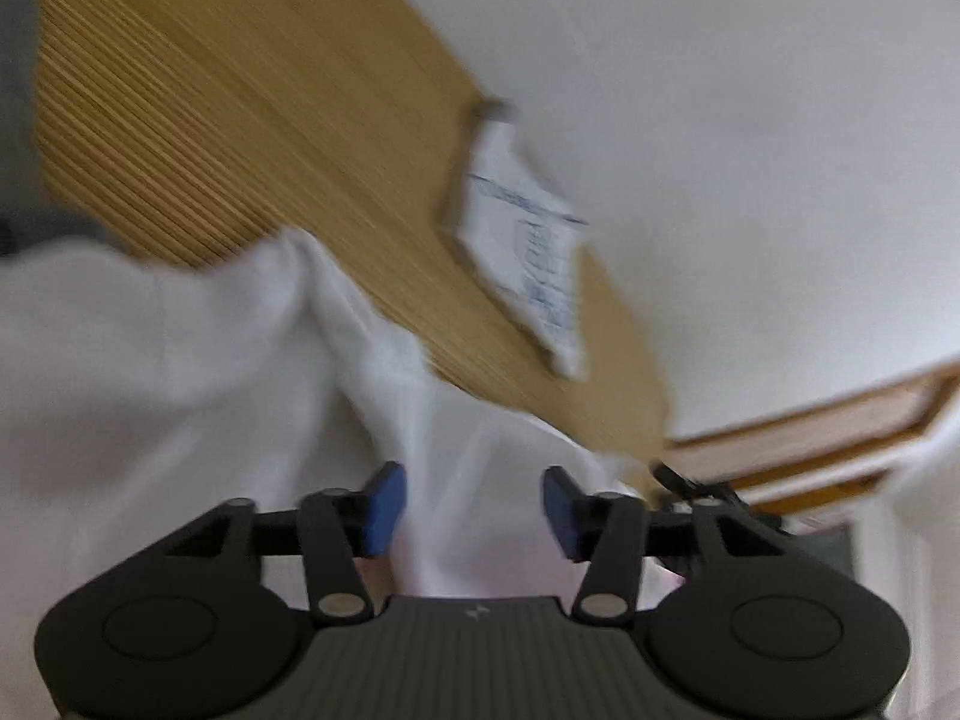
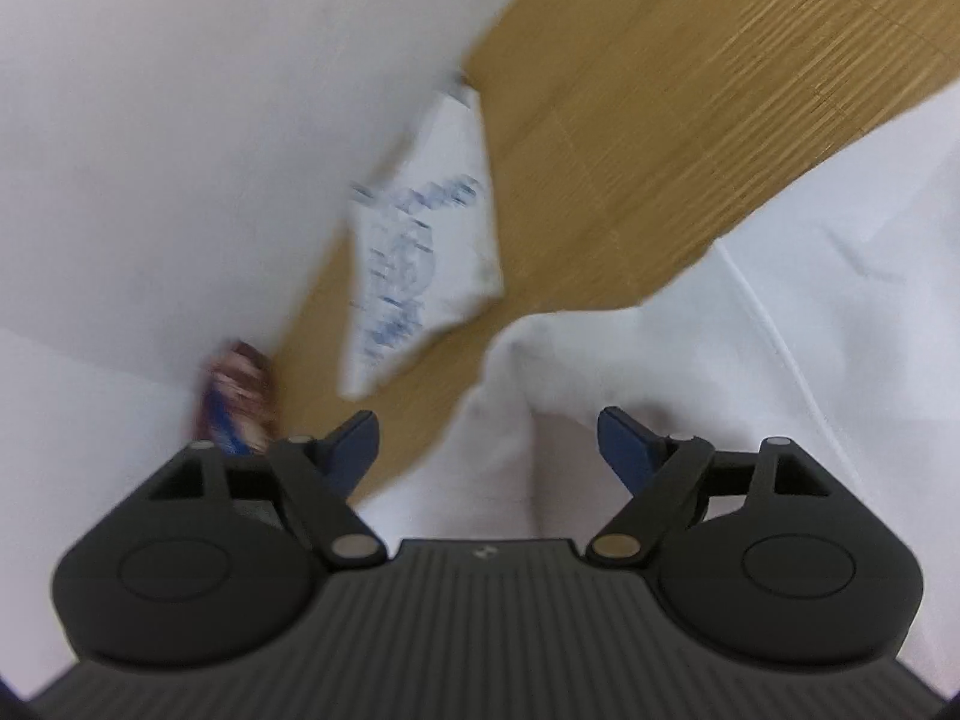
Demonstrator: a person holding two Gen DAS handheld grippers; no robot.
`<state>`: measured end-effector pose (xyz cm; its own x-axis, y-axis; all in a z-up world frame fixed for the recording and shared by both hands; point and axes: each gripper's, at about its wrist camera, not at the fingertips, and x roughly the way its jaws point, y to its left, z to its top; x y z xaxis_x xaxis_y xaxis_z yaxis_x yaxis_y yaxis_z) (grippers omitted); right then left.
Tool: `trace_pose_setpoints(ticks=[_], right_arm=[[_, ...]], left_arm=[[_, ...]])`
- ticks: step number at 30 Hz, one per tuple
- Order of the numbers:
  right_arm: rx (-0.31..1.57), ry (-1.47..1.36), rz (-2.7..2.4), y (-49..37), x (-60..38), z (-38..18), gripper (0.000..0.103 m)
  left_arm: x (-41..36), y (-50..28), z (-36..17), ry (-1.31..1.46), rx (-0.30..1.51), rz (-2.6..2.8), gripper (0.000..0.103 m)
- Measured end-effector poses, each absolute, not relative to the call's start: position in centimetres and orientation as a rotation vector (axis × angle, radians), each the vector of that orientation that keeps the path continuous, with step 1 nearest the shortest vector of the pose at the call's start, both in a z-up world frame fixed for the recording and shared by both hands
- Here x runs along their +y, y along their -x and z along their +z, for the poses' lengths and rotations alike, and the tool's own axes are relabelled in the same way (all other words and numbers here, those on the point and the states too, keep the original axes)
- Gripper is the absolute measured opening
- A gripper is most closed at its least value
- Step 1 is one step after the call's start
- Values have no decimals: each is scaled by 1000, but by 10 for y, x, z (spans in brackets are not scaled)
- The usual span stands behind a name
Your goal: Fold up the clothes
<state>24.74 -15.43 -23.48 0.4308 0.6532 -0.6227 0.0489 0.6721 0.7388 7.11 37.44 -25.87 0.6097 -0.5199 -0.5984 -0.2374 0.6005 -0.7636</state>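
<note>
A white garment [image 1: 198, 372] lies bunched on the wooden table [image 1: 198, 120], and a fold of it runs down between the blue pads of my left gripper [image 1: 474, 510], which stands open. In the right wrist view the same white garment [image 2: 690, 372] spreads from the centre to the right, with a raised corner just ahead of my right gripper [image 2: 487, 444]. That gripper is open too, its pads wide apart over the cloth's edge. Both views are blurred by motion.
A folded white cloth with a blue print [image 1: 528, 240] [image 2: 420, 252] lies on the table by the white wall [image 1: 750, 120]. A small reddish and blue object [image 2: 237, 396] sits near the wall. Wooden shelves [image 1: 840, 438] show at the right.
</note>
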Motion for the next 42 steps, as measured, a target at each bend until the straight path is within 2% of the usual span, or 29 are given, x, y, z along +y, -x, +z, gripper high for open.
trace_pose_setpoints(ticks=[2,4,6,8,12,14,16,18,19,20,22,23,24,27,28,29,30,31,32,34,36,38,42], right_arm=[[1107,-721,391,-261,-144,-239,83],[1031,-744,364,-264,-143,-242,69],[1006,-774,323,-266,-147,-246,9],[968,-843,278,-262,-155,-253,8],[947,-1011,205,-241,-180,-281,5],[949,-1102,209,-232,-188,-288,6],[975,-1142,186,-221,-198,-285,9],[1003,-1121,131,-205,-212,-272,14],[1008,-1084,105,-195,-219,-261,16],[984,-1000,98,-184,-221,-244,20],[883,-722,117,-160,-210,-206,34],[817,-523,148,-147,-189,-189,46],[756,-332,194,-136,-163,-178,53],[469,250,348,-91,-65,-174,54],[391,388,373,-77,-39,-183,54],[361,460,411,-67,-22,-192,52],[399,442,469,-61,-16,-200,51],[448,394,519,-58,-15,-206,51],[503,310,545,-58,-20,-208,51],[555,165,557,-50,-46,-206,51],[565,89,601,-36,-74,-196,52],[596,107,659,-24,-93,-186,52],[689,126,801,4,-112,-164,55]], left_arm=[[371,-89,-263,849,973,-133,51],[371,-104,-269,841,976,-96,40],[376,-112,-273,889,918,-53,12],[376,-118,-272,907,852,10,12],[354,-116,-266,797,876,123,12],[341,-111,-259,718,864,177,14],[328,-105,-252,639,850,230,19],[315,-100,-244,560,835,283,44],[309,-97,-241,521,827,309,45],[302,-86,-233,485,796,337,48],[275,-55,-212,357,688,370,58],[255,-46,-204,264,635,370,65],[231,-40,-195,142,587,343,71],[150,-39,-193,-340,485,221,77],[128,-40,-198,-481,470,191,76],[115,-43,-208,-551,502,157,67],[107,-47,-219,-576,562,109,50],[104,-48,-225,-569,615,78,42],[106,-44,-224,-519,645,73,39],[116,-23,-213,-376,647,81,45],[129,5,-198,-230,662,61,71],[136,28,-190,-125,668,7,83],[132,46,-186,-119,622,-81,86]])
